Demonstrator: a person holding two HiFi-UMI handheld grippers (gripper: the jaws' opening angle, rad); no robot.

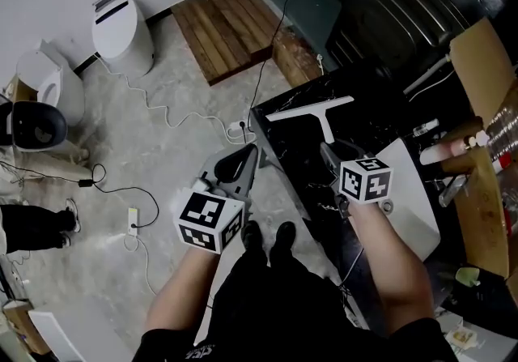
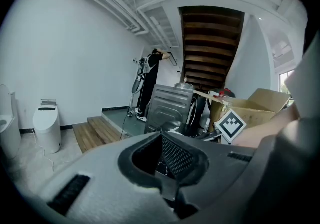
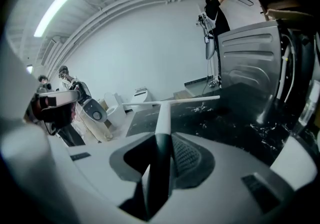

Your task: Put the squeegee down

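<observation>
Head view: at lower centre, a person's two forearms reach forward, each hand holding a gripper. The right gripper (image 1: 330,156), right of centre, clasps the dark handle of a squeegee (image 1: 317,113). The squeegee's white blade lies crosswise above it, over a black marbled table (image 1: 372,101). Whether the blade touches the tabletop cannot be told. The left gripper (image 1: 243,162), left of centre, is over a pale stone floor (image 1: 162,93) beside the table's near-left edge. White toilets (image 1: 121,28) stand at upper left and a wooden platform (image 1: 231,24) at top centre.

Left gripper view: the left gripper (image 2: 167,168) fills the lower frame, its jaws pressed together with nothing between them. Beyond it, at centre, stand a grey metal appliance (image 2: 167,105) and a distant person (image 2: 152,75).

Right gripper view: the right gripper (image 3: 160,168) has its jaws clamped on the squeegee (image 3: 164,113) handle. The handle runs up the frame's centre to the white blade, which stretches left to right above the table (image 3: 225,113).
</observation>
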